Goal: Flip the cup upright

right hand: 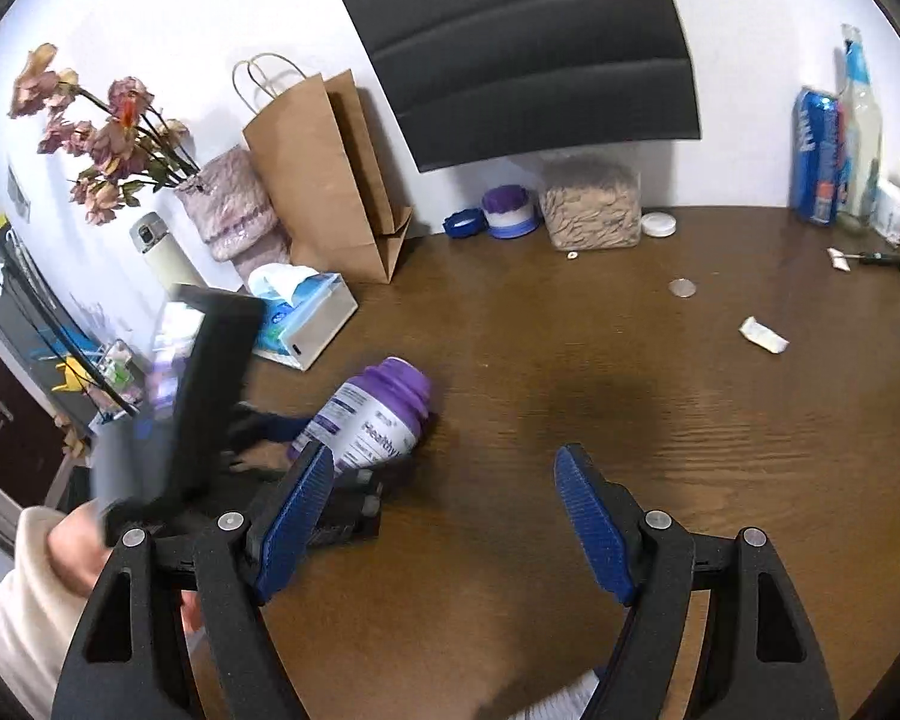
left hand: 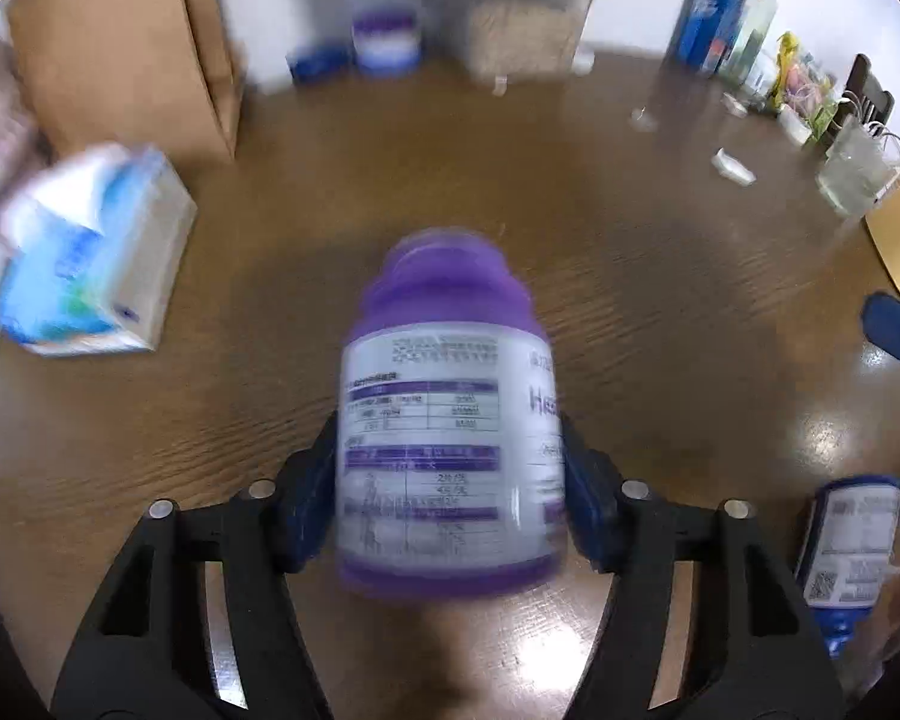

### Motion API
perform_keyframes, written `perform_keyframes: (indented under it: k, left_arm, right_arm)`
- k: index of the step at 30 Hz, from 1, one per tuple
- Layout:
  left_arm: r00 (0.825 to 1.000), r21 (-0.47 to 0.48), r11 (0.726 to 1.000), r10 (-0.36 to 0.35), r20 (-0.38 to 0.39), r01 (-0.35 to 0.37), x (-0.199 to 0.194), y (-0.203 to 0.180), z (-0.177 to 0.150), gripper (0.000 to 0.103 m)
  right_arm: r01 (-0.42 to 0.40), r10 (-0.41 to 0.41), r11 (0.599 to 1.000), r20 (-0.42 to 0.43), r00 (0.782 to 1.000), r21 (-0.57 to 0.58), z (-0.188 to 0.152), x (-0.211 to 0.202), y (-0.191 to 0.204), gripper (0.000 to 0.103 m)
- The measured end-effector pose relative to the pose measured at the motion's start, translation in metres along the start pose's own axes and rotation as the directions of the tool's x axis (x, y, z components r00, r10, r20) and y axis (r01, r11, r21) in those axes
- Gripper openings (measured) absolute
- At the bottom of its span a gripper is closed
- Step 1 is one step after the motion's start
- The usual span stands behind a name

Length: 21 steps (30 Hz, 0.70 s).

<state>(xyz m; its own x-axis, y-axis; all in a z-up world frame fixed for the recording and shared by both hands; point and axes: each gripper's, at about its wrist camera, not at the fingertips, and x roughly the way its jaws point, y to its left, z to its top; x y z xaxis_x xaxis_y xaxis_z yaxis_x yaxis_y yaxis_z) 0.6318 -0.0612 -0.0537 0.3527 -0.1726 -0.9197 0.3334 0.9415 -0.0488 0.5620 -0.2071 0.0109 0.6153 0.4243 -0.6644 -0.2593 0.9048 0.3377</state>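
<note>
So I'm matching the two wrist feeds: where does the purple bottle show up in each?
Left wrist: purple bottle at lower centre, clamped between the left gripper fingers, cap pointing away.
Right wrist: purple bottle left of centre, tilted, cap up-right, beyond the open right gripper.
Shared landmark: the tissue box on the table.

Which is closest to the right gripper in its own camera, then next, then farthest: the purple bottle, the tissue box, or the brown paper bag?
From the right gripper:
1. Purple bottle, just ahead, left.
2. Tissue box, farther left.
3. Brown paper bag, against the wall.
</note>
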Motion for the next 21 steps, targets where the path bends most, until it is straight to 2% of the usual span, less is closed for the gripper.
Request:
perform_keyframes:
  k: [3, 5, 7, 9, 10, 11, 15, 17, 20, 21]
  left_arm:
    - [0.998, -0.021, 0.999, -0.032, 0.06, 0.033, 0.0, 0.008, -0.004, 0.059]
    - [0.992, -0.025, 1.0, -0.01, 0.122, 0.014, -0.008, 0.009, -0.012, 0.059]
    - [0.977, -0.029, 0.999, -0.012, 0.213, 0.019, -0.024, 0.007, -0.024, 0.059]
    - [0.944, -0.012, 1.0, -0.005, 0.329, 0.01, -0.044, 0.001, -0.04, 0.059]
    - [0.92, -0.011, 1.0, -0.003, 0.393, 0.008, -0.054, -0.002, -0.047, 0.059]
    - [0.901, -0.01, 1.0, -0.011, 0.434, 0.017, -0.061, -0.003, -0.053, 0.059]
    - [0.844, 0.014, 0.999, -0.044, 0.534, 0.043, -0.084, -0.011, -0.074, 0.059]
    - [0.805, 0.038, 0.998, -0.06, 0.59, 0.047, -0.094, -0.015, -0.087, 0.059]
    - [0.779, 0.061, 0.996, -0.093, 0.62, 0.071, -0.104, -0.018, -0.099, 0.059]
    - [0.774, 0.065, 0.995, -0.103, 0.625, 0.08, -0.109, -0.017, -0.103, 0.059]
  right_arm:
    - [-0.013, 0.012, 1.0, -0.015, 1.0, -0.015, 0.002, 0.012, -0.001, 0.081]
    - [-0.026, 0.025, 0.999, -0.017, 1.0, -0.024, 0.005, 0.017, -0.001, 0.081]
    - [-0.065, 0.065, 0.998, -0.008, 0.998, -0.016, 0.01, 0.018, 0.001, 0.081]
    - [-0.148, 0.148, 0.989, -0.007, 0.989, 0.004, 0.016, 0.017, 0.005, 0.081]
    - [-0.232, 0.232, 0.972, -0.012, 0.973, 0.026, 0.02, 0.017, 0.006, 0.081]
    - [-0.271, 0.272, 0.962, -0.017, 0.962, 0.041, 0.022, 0.018, 0.007, 0.081]
    - [-0.405, 0.41, 0.908, -0.032, 0.911, 0.104, 0.029, 0.022, 0.016, 0.081]
    - [-0.444, 0.452, 0.889, -0.058, 0.89, 0.116, 0.029, 0.026, 0.023, 0.081]
    - [-0.459, 0.47, 0.881, -0.089, 0.878, 0.114, 0.026, 0.032, 0.034, 0.081]
    - [-0.485, 0.495, 0.867, -0.081, 0.865, 0.114, 0.024, 0.031, 0.037, 0.079]
